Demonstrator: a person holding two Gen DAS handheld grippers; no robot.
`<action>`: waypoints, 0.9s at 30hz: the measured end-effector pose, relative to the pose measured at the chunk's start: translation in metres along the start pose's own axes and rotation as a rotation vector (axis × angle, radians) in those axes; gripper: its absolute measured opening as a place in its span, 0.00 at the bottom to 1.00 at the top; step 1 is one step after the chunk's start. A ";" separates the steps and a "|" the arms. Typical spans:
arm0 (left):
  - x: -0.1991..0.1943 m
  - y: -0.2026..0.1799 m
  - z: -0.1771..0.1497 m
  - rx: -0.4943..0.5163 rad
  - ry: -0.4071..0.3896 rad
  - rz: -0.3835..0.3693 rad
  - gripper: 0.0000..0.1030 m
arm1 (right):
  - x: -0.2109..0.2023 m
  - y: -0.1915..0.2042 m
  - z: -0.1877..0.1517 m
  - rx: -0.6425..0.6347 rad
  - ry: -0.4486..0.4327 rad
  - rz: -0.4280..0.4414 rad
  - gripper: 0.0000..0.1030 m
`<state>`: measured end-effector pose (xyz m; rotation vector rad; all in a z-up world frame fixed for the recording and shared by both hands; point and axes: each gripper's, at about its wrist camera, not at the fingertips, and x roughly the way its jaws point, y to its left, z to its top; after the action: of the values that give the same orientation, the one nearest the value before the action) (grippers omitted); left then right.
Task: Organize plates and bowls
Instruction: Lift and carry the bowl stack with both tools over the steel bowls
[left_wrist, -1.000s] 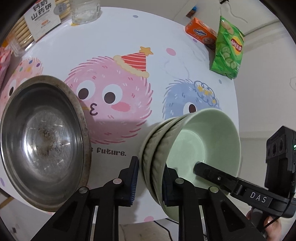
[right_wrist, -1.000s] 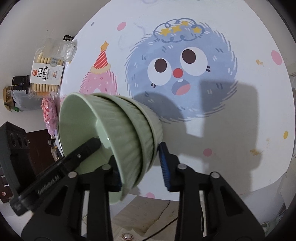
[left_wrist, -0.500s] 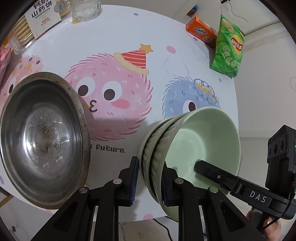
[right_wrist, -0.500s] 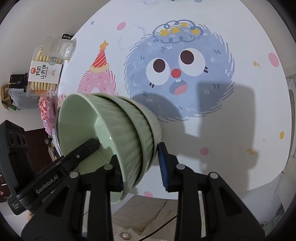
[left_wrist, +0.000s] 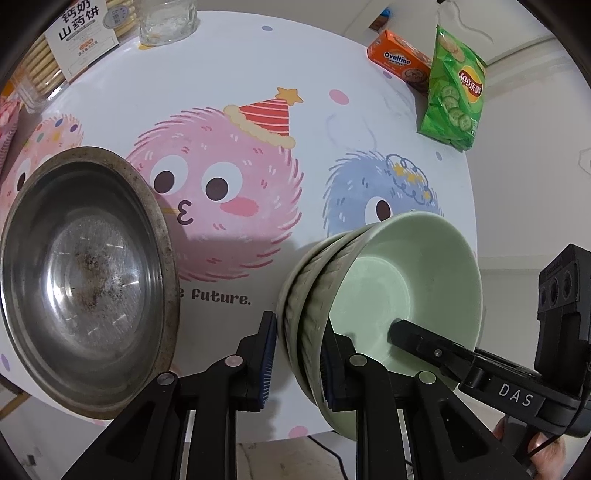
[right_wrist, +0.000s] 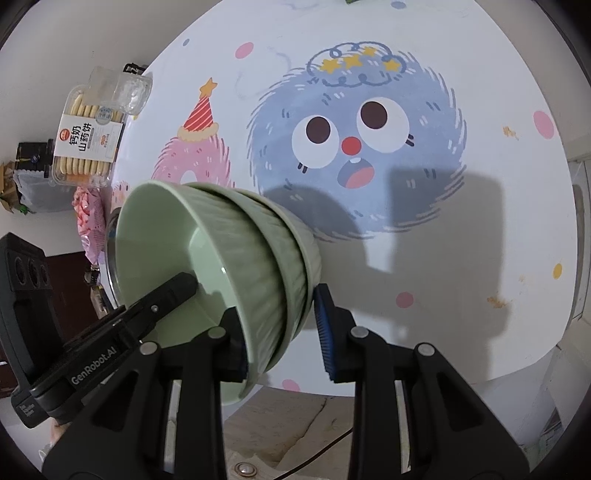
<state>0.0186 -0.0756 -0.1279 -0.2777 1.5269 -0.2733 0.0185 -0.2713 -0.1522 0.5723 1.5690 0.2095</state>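
Note:
A nested stack of three pale green ribbed bowls (left_wrist: 388, 280) hangs tilted above the table's near edge, its opening turned sideways. My left gripper (left_wrist: 297, 354) is shut on the stack's wall, one finger outside and one inside. My right gripper (right_wrist: 280, 332) is shut on the opposite wall of the stack (right_wrist: 258, 251) in the same way. Its inner finger shows in the left wrist view, reaching into the top bowl. A large steel bowl (left_wrist: 85, 280) with a stained bottom stands on the table, to the left of the stack.
The round table (left_wrist: 258, 74) has a cartoon-monster cloth. At its far side are a green crisp bag (left_wrist: 452, 92), an orange Ovaltine box (left_wrist: 399, 64), a glass (left_wrist: 166, 18) and a biscuit pack (right_wrist: 86, 140). A pink packet (right_wrist: 88, 221) lies beyond the stack. The table edge runs just under both grippers.

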 end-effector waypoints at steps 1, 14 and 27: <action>0.001 0.000 0.001 -0.006 0.001 -0.003 0.25 | 0.001 -0.001 0.000 0.004 0.000 0.009 0.34; 0.001 -0.002 -0.003 0.014 0.003 0.004 0.20 | -0.003 -0.001 0.003 -0.003 -0.024 -0.005 0.30; -0.029 -0.006 0.009 0.008 -0.044 0.005 0.20 | -0.025 0.018 0.013 -0.038 -0.050 0.001 0.30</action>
<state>0.0272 -0.0708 -0.0984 -0.2720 1.4822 -0.2671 0.0345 -0.2703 -0.1229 0.5442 1.5136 0.2239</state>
